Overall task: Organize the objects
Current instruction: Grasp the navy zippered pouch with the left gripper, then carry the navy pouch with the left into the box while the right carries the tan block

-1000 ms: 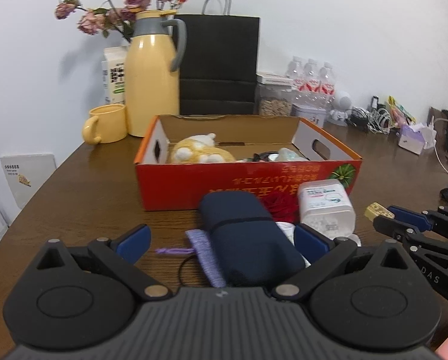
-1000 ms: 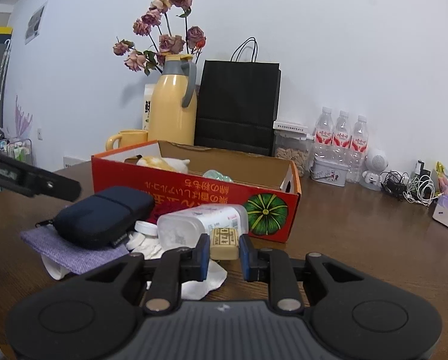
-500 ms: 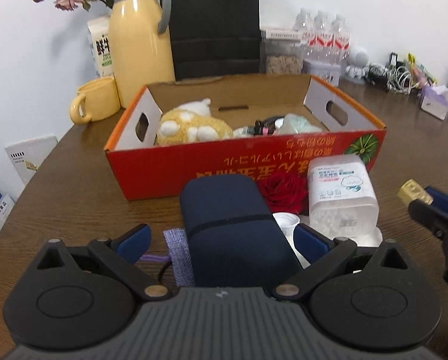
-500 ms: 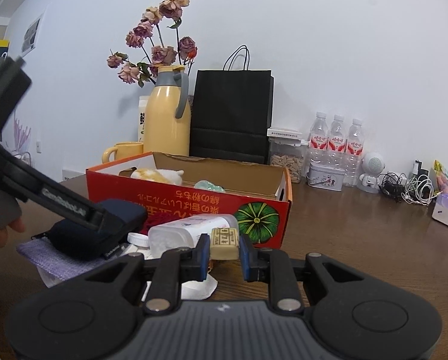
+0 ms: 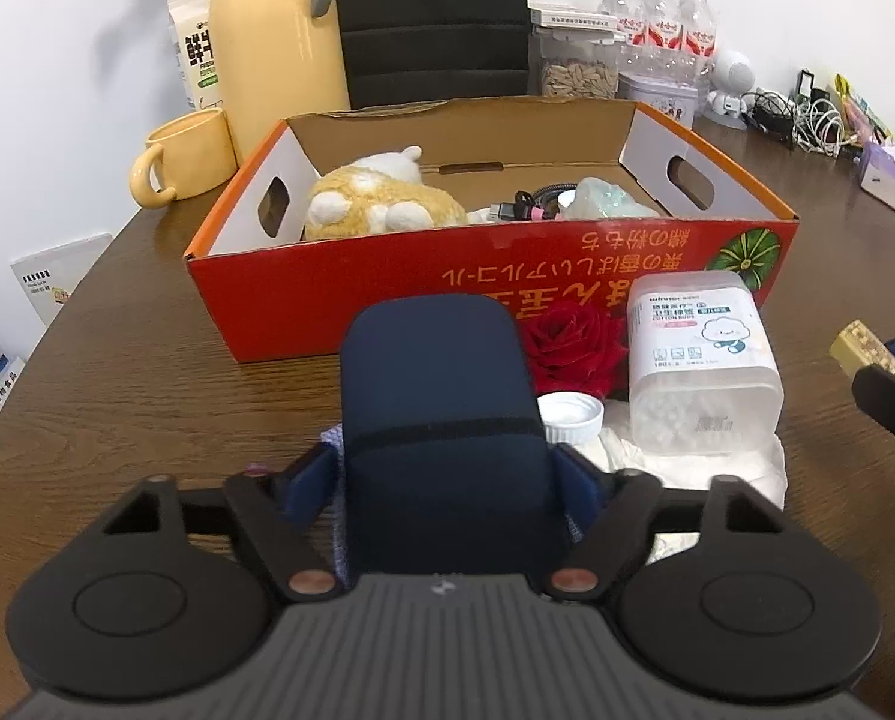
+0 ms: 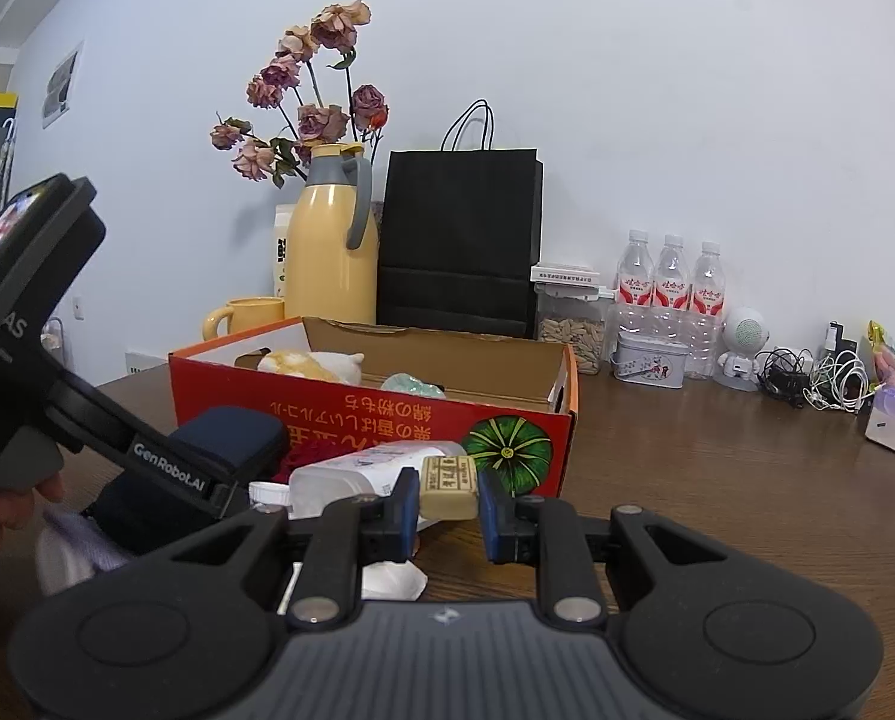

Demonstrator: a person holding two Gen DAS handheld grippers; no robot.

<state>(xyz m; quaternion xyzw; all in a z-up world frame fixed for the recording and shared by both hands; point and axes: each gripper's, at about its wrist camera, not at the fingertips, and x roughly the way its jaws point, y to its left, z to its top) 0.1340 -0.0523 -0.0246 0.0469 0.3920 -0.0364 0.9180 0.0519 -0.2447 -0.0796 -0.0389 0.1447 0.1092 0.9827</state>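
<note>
A navy pouch (image 5: 435, 372) lies on a purple cloth (image 5: 330, 438) in front of the red cardboard box (image 5: 327, 300). My left gripper (image 5: 441, 480) straddles the pouch's near end. Its jaws are closing and the blue pads touch the pouch's sides. My right gripper (image 6: 447, 504) is shut on a small tan block (image 6: 447, 487), held above the table to the right of the pile. A clear cotton-bud box (image 5: 702, 360), a red rose (image 5: 573, 348) and a white cap (image 5: 570, 417) lie beside the pouch. Inside the box are a plush toy (image 5: 381, 204) and small items.
Behind the box stand a yellow thermos (image 5: 279, 36), a yellow mug (image 5: 183, 156), a black paper bag (image 5: 435, 18) and water bottles (image 5: 663, 12). Cables (image 5: 807, 120) and a tissue pack (image 5: 891, 174) sit at the far right. The table's rounded edge runs along the left.
My left gripper moved forward and tipped down over the navy pouch, and its fingers came in from wide open to the pouch's sides. The right gripper kept still with the tan block.
</note>
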